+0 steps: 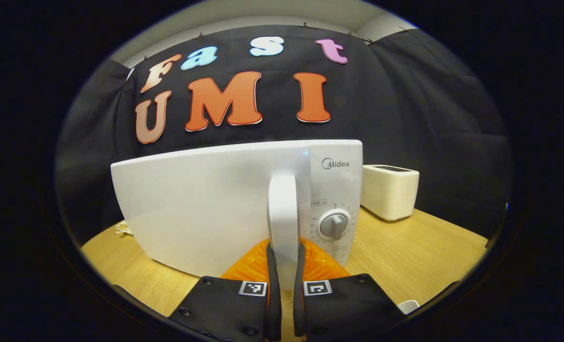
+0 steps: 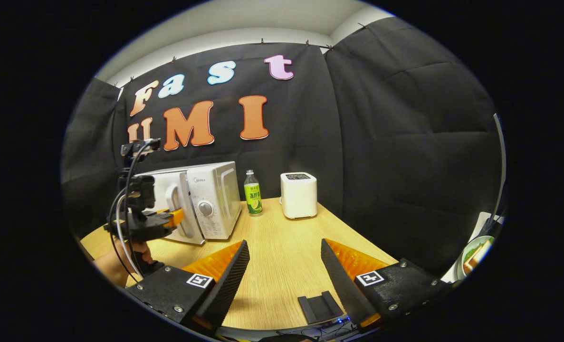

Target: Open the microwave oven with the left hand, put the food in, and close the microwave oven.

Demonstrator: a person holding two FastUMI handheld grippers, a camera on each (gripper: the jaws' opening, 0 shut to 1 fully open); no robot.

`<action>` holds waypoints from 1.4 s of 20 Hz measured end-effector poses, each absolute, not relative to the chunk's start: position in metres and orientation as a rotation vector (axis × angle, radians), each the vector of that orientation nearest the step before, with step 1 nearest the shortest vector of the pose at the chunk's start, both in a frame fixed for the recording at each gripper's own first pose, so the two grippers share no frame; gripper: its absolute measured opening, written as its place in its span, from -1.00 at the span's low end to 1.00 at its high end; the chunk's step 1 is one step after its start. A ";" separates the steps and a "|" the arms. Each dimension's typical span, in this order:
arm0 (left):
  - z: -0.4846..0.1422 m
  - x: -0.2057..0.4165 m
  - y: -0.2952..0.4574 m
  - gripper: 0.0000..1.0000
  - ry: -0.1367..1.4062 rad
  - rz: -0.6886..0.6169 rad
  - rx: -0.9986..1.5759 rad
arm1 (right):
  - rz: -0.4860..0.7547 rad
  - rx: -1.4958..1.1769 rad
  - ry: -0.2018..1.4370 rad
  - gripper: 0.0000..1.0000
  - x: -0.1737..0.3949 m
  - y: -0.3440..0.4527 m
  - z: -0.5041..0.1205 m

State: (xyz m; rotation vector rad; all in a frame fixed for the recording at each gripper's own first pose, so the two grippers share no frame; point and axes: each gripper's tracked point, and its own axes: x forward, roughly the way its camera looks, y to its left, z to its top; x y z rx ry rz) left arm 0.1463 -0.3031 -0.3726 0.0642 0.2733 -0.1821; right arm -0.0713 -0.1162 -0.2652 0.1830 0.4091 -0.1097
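Observation:
A white microwave (image 1: 205, 209) stands on the wooden table (image 1: 405, 251), with a grey dial (image 1: 334, 226) on its panel. My left gripper (image 1: 285, 251) is shut on the door's upright white handle (image 1: 283, 213); both fingers press its sides. In the right gripper view the microwave (image 2: 213, 199) sits at the left, its door seemingly slightly ajar, and the left gripper (image 2: 175, 217) clamps the handle, held by a hand (image 2: 120, 266). My right gripper (image 2: 284, 244) hovers open over the table, holding nothing. A plate of food (image 2: 474, 254) lies at the far right edge.
A white toaster (image 2: 299, 194) and a green-labelled bottle (image 2: 252, 194) stand to the right of the microwave, near the back wall. A small black holder (image 2: 320, 306) lies at the table's (image 2: 282, 270) front edge. The toaster (image 1: 390, 190) also appears in the left gripper view.

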 end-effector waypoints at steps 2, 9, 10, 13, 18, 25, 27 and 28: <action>-0.369 0.120 -0.290 -0.72 0.269 -0.219 0.041 | -0.106 0.198 0.419 0.89 -0.071 -0.112 -0.268; -0.355 0.028 -0.216 -0.73 0.216 -0.219 0.038 | -0.081 0.210 0.464 0.89 -0.073 -0.088 -0.286; -0.352 0.017 -0.206 -0.73 0.214 -0.217 0.029 | -0.078 0.213 0.479 0.89 -0.075 -0.084 -0.290; -0.346 -0.005 -0.176 -0.72 0.200 -0.208 0.032 | -0.077 0.247 0.527 0.89 -0.082 -0.073 -0.303; -0.343 -0.039 -0.113 -0.73 0.195 -0.136 0.075 | -0.082 0.339 0.572 0.89 -0.100 -0.056 -0.316; -0.337 -0.065 -0.018 -0.73 0.165 -0.067 0.136 | -0.083 0.459 0.638 0.86 -0.113 -0.032 -0.337; -0.338 -0.066 0.007 -0.73 0.154 -0.063 0.114 | -0.072 0.490 0.658 0.80 -0.114 -0.022 -0.341; -0.338 -0.065 0.017 -0.74 0.150 -0.074 0.080 | -0.069 0.499 0.670 0.76 -0.115 -0.019 -0.344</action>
